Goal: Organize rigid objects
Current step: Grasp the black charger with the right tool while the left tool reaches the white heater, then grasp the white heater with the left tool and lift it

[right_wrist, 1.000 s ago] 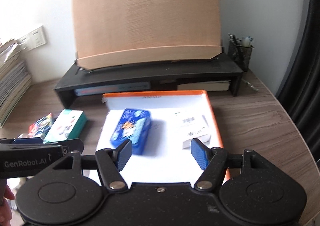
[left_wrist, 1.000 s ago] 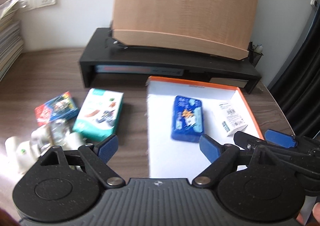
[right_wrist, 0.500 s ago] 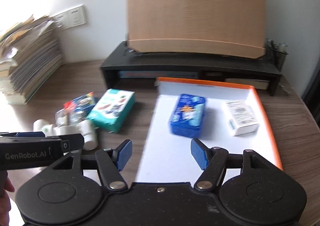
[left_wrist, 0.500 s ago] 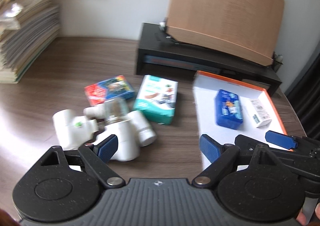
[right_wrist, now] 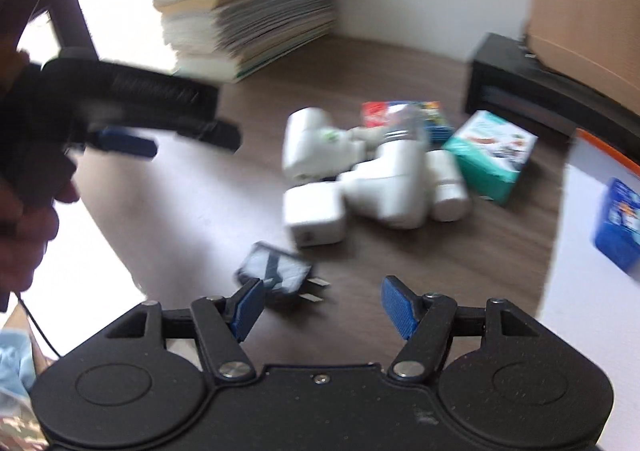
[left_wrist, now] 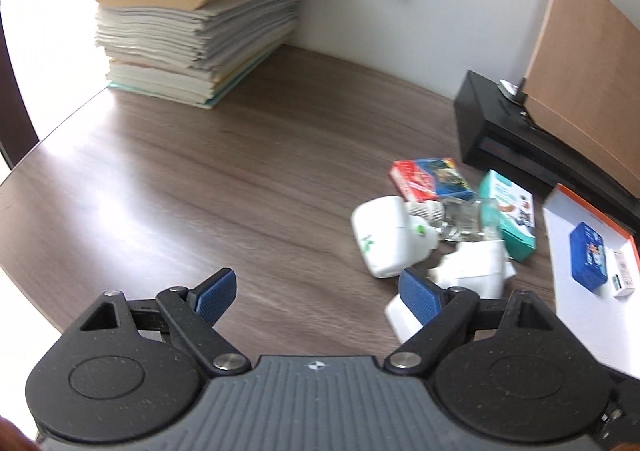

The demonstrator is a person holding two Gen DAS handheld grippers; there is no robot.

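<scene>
- The desk (left_wrist: 200,179) carries a white tray (left_wrist: 568,235) with an orange rim, holding a blue box (left_wrist: 587,256).
- Left of the tray sits the loose clutter, white adapters (right_wrist: 384,187) included.
- Left claw (left_wrist: 314,293) and right claw (right_wrist: 322,309) are both spread, holding nothing; I'd centre on one adapter before squeezing.

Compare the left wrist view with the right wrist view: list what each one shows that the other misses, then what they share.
Only the left wrist view shows the small white box lying beside the blue tin in the tray, and the left gripper from behind, open and empty.

Only the right wrist view shows the black plug adapter lying on the desk, and the right gripper, open and empty.

Both show the white adapters, the teal box, the red and blue card box, the paper stack, the blue tin and the orange-rimmed tray.
</scene>
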